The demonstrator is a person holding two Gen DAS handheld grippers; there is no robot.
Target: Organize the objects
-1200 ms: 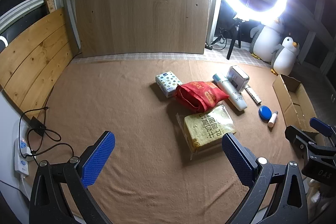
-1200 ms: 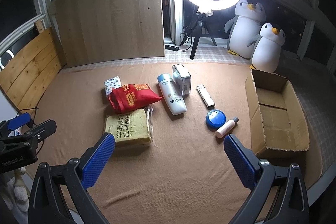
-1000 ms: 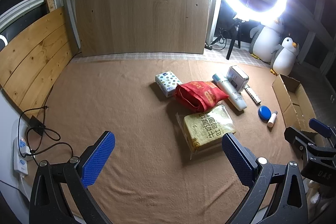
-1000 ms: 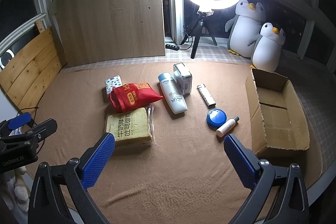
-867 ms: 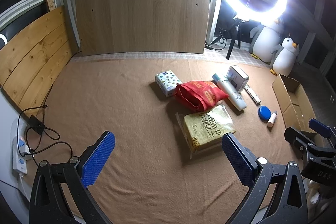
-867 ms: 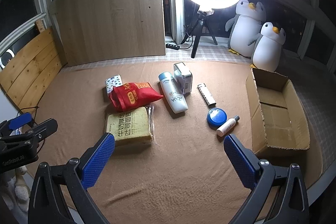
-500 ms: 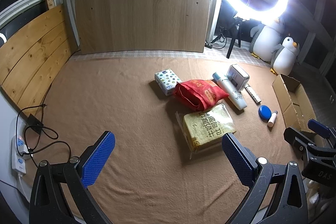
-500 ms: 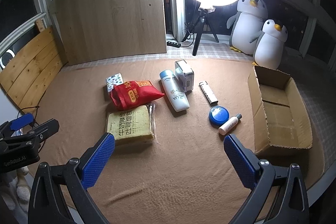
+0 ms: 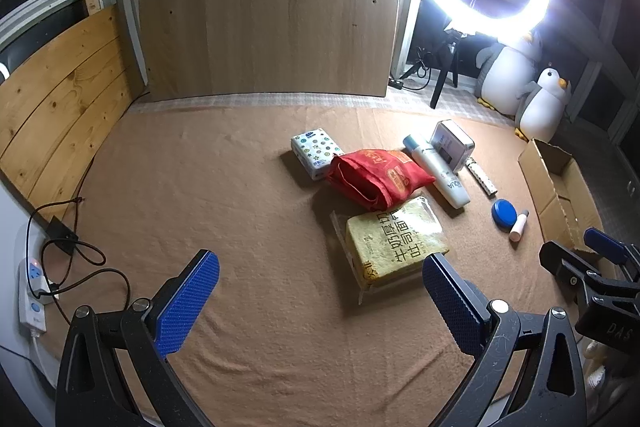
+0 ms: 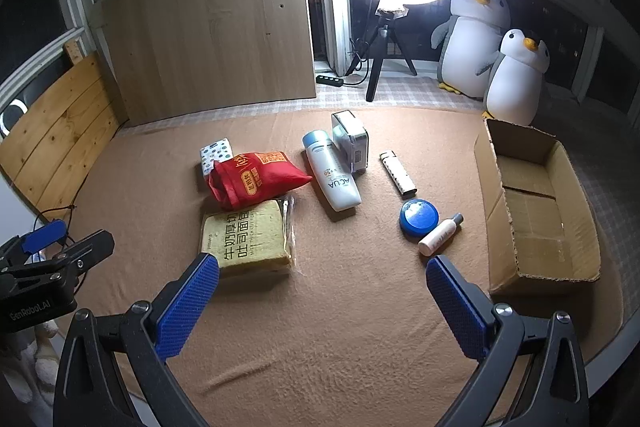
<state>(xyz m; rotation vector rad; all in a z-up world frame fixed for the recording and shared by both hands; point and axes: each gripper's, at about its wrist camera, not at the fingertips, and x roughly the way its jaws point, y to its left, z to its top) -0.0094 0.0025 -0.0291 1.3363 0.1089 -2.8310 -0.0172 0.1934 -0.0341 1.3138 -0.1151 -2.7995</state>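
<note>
Now both my claws, the left claw [image 9: 320, 301] and the right claw [image 10: 322, 301], gape wide and hold nothing. Toast bag [image 10: 248, 237], red bag [image 10: 256, 179] and bottle [image 10: 334, 175] lie on the brown blanket [image 10: 320, 339], near the cardboard box [image 10: 536, 203].

Red bag [image 10: 256, 179], star-patterned tissue pack [image 9: 316, 151] (white ground), blue fingers [image 10: 188, 307].

White bottle [image 10: 334, 175] reads "AQUA" — left claw [image 10: 60, 247] body, "GenRobot.AI".
</note>
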